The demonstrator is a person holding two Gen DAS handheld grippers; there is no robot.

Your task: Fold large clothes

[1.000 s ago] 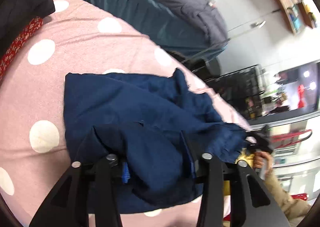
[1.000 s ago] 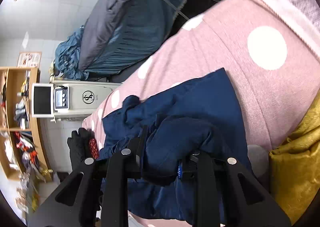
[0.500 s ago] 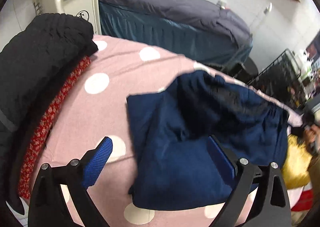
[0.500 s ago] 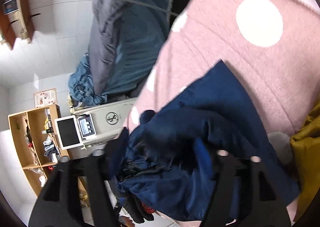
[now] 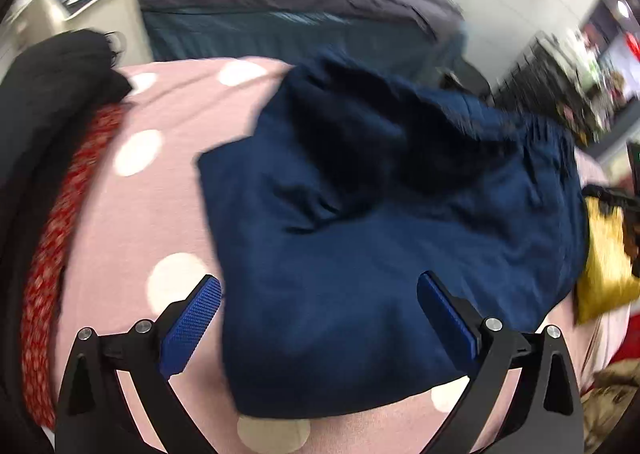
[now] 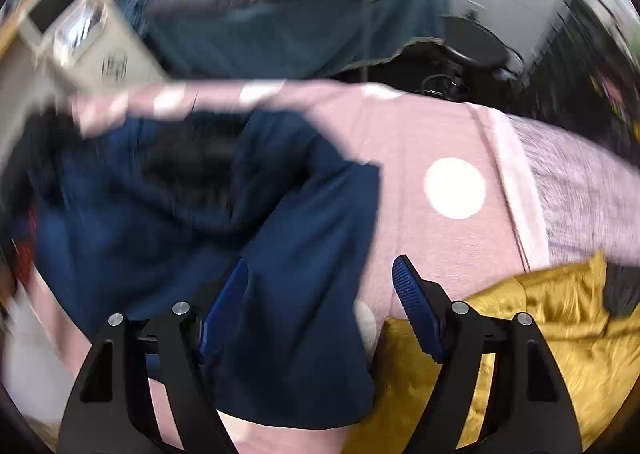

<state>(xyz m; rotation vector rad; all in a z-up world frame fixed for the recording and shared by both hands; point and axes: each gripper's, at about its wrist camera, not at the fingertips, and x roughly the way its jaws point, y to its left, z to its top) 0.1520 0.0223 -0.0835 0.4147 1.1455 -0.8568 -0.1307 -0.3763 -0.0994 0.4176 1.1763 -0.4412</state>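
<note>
The left hand-held gripper [image 5: 318,304] is opening, its blue pads spread wide at the bottom of the frame above the rumpled navy blue cloth garment [image 5: 380,234], clear of it. The right hand-held gripper [image 6: 320,294] is opening too, its left pad at the navy garment's edge. The garment fills mid-frame on a pink, white-dotted cover [image 5: 160,194], a mustard satin cloth [image 6: 540,326] at lower right.

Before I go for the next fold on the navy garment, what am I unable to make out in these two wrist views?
- Navy garment: its far folds are smeared by motion blur in both views.
- Its near edge, right wrist view: partly behind the right hand-held gripper and its opening jaws.
- Yellow garment: cut off by the frame edge.
- Black and red clothes: cut off at the left edge, type unclear.
</note>
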